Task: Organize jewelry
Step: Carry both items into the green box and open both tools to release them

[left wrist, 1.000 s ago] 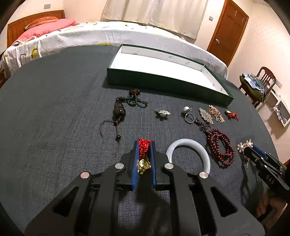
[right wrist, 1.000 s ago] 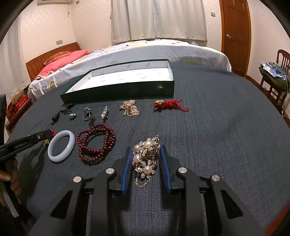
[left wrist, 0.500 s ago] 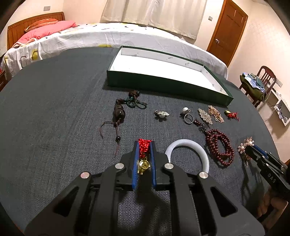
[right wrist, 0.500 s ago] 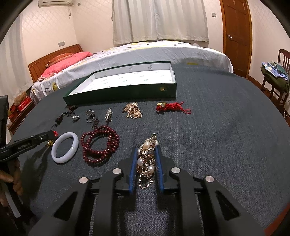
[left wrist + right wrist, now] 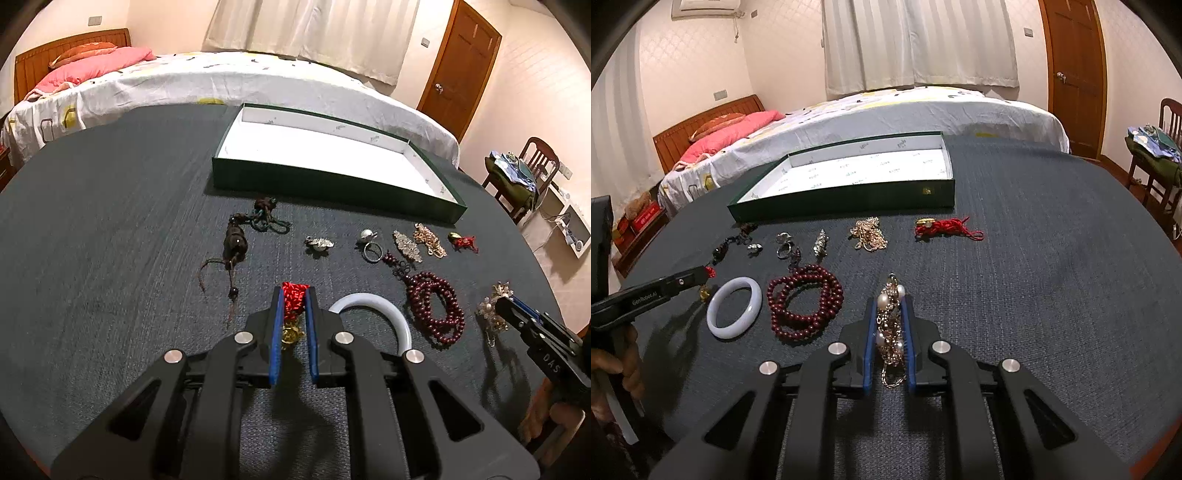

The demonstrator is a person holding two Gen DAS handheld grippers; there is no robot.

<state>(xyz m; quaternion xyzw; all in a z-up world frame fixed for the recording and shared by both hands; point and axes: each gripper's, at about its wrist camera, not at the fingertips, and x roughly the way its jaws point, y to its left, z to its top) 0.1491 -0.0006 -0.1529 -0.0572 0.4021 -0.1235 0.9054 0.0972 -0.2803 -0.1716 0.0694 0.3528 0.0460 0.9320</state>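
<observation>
My left gripper [image 5: 294,292] is shut on a red knotted cord charm [image 5: 292,306] with a gold bead, held just above the dark cloth. The jaws of my right gripper [image 5: 889,302] are closing, and their blue pads press on a pearl and gold chain piece [image 5: 891,325] between them. Between the two grippers lie a white bangle [image 5: 735,308] and a dark red bead bracelet [image 5: 805,302]. Behind them, an open green box [image 5: 325,184] with a white inside stands at the far side. Each gripper shows at the edge of the other's view.
In front of the box lie a brown cord pendant [image 5: 234,242], a silver brooch [image 5: 319,243], a ring [image 5: 371,253], a gold chain [image 5: 870,234] and a red cord piece [image 5: 942,227]. A bed stands behind the table, and a chair [image 5: 535,162] at the right.
My right gripper's jaws have drawn in around the pearl and gold chain piece until the pads squeeze it. My left gripper has kept its grip on the red charm and barely moved.
</observation>
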